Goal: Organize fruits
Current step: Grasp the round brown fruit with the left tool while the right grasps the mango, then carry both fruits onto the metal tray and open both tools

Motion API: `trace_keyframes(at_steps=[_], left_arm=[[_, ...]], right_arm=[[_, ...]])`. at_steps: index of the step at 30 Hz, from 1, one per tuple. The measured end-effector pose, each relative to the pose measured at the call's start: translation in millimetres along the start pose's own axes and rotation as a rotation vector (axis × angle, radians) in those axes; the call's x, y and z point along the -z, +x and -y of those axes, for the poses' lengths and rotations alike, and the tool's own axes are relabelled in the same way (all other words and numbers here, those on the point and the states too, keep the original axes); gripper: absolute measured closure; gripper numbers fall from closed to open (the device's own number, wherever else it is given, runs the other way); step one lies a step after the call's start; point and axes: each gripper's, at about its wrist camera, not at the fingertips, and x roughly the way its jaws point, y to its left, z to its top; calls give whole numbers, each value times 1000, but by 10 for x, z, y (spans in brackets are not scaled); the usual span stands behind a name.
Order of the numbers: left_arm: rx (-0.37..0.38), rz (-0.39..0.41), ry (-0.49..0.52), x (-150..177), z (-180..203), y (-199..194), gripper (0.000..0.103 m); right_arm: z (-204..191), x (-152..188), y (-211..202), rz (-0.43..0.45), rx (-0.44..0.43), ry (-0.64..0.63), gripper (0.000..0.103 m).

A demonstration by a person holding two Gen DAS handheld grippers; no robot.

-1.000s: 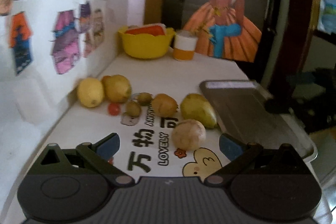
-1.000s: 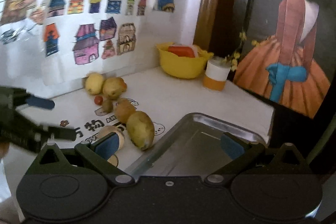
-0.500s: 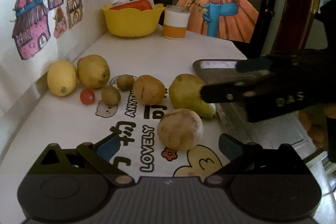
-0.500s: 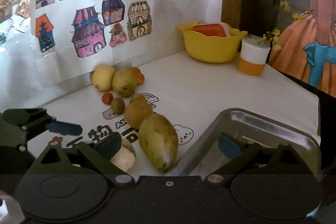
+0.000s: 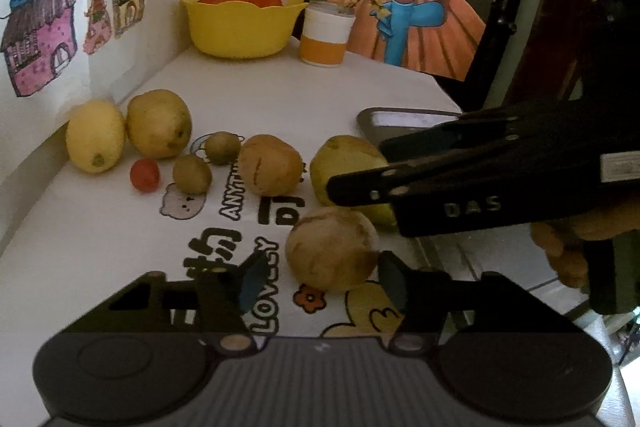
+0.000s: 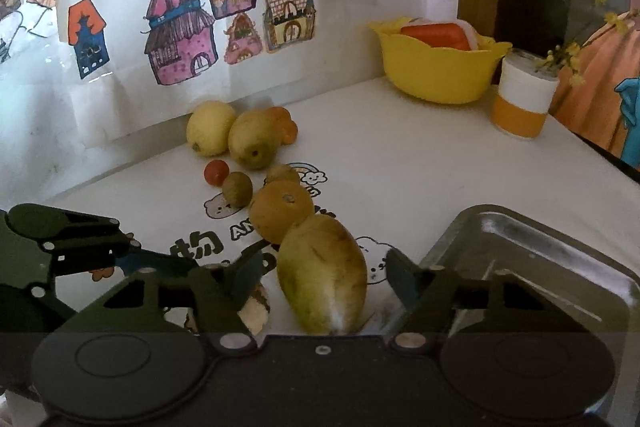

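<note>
Fruit lies in a loose row on the white printed table. My left gripper (image 5: 320,281) is open, its pads on either side of a pale round fruit (image 5: 332,253), with a gap on the left side. My right gripper (image 6: 324,277) is open around the near end of a long green-yellow mango (image 6: 322,279). In the left wrist view its black fingers (image 5: 360,187) reach in from the right over that mango (image 5: 344,159). Further left lie an orange-brown fruit (image 5: 272,165), two kiwis (image 5: 192,173), a cherry tomato (image 5: 145,175), a yellow apple (image 5: 159,123) and a lemon (image 5: 95,135).
A metal tray (image 6: 540,247) sits at the table's right edge, just beside the mango. A yellow bowl (image 5: 240,23) and a white-and-orange cup (image 5: 327,35) stand at the far end. A wall with drawings runs along the left. A hand (image 5: 568,251) holds the right gripper.
Both grippers have moved forward and down toward the fruit. The right gripper has swung left from the tray to straddle the mango. The left gripper has closed in on the round fruit.
</note>
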Motion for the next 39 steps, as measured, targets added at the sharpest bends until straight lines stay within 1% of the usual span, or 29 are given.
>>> trace_keyframes(at_steps=[2,3,9,15,23,26,30,32,35,39], left_arm=[[9,0,4,1,15,5,47],[8,1,7,1,22,9,47],[3,4,0,-17,28,35,47],[-3,1,-7,-42,29,54,48],[2,-9,-56,-16,-48,-20,50],[-8,-3,-70,8,-88,-87,50],[-21,8,-84,3,-119,-165,51],[-17,17,-94,5,-128,-211,51],[-31,26,-98,-13,-113,-265,51],[-39,40,-99,-88,-47,-301,51]], right_arm=[[15,3,43,-15,-15,9,47],[24,8,57,-19,-19,15,48],[73,2,106,-22,-41,42,48],[117,-22,179,-42,-62,73,48],[107,2,162,-27,-55,95,49],[123,27,151,-20,-78,133,49],[92,40,114,-6,-82,145,49],[93,31,66,8,-84,152,49],[123,14,-31,33,-75,161,49],[236,-1,-207,59,-51,187,49]])
